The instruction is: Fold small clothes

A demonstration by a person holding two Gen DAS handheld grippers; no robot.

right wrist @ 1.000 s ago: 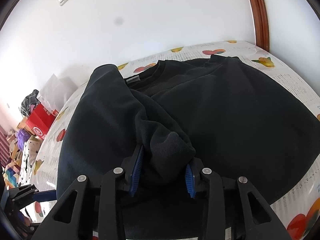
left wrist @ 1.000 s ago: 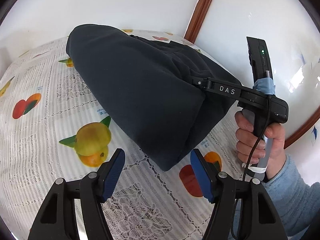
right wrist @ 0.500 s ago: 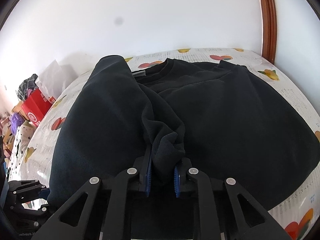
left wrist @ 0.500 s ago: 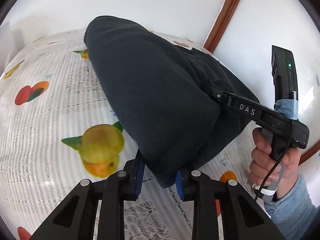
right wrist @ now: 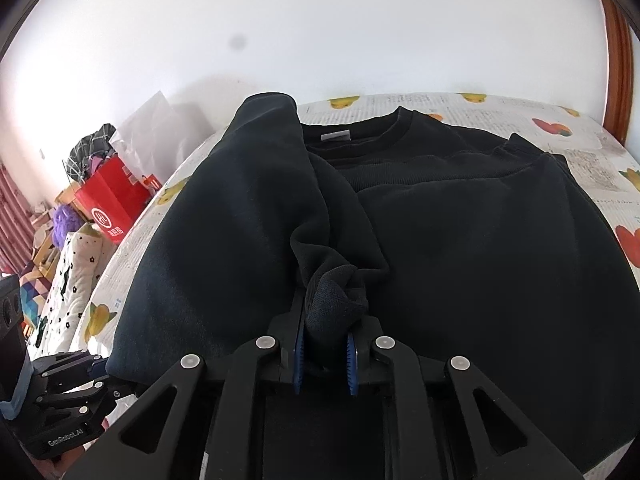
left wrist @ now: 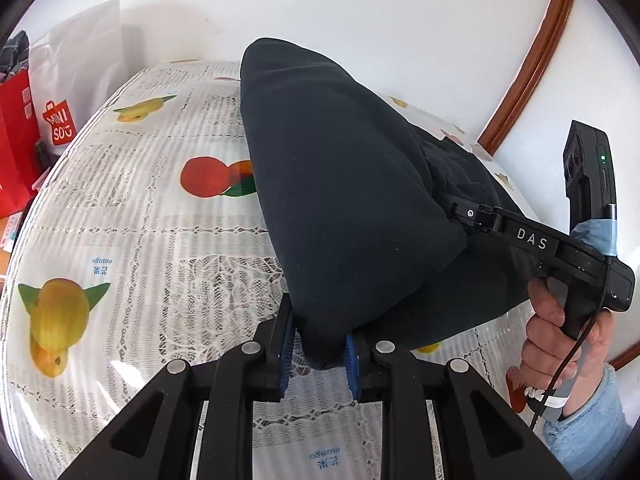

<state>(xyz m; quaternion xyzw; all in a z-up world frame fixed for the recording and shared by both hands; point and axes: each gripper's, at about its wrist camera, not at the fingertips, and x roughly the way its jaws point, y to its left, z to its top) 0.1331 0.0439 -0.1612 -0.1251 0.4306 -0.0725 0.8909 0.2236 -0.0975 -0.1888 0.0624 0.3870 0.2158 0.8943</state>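
A dark navy sweatshirt (right wrist: 460, 240) lies on a table under a fruit-print tablecloth (left wrist: 132, 240), collar (right wrist: 360, 136) at the far side. My left gripper (left wrist: 318, 354) is shut on a folded lower corner of the sweatshirt (left wrist: 340, 200), which drapes up and away from the pads. My right gripper (right wrist: 324, 354) pinches a bunched cuff between its blue pads, and its jaws are opening slightly. In the left wrist view the right gripper (left wrist: 456, 210) reaches into the cloth, held by a hand (left wrist: 556, 332). The left gripper (right wrist: 92, 368) shows at the lower left of the right wrist view.
A red shopping bag (left wrist: 16, 140) and a white bag (left wrist: 80, 52) stand past the table's left edge. More clutter and a flowered cushion (right wrist: 76, 268) sit there too. A white wall and a wooden frame (left wrist: 528, 68) close the far side.
My left gripper went from open to shut on the sweatshirt's corner. The right gripper tightened on the cuff. Both grippers then moved sideways with the cloth.
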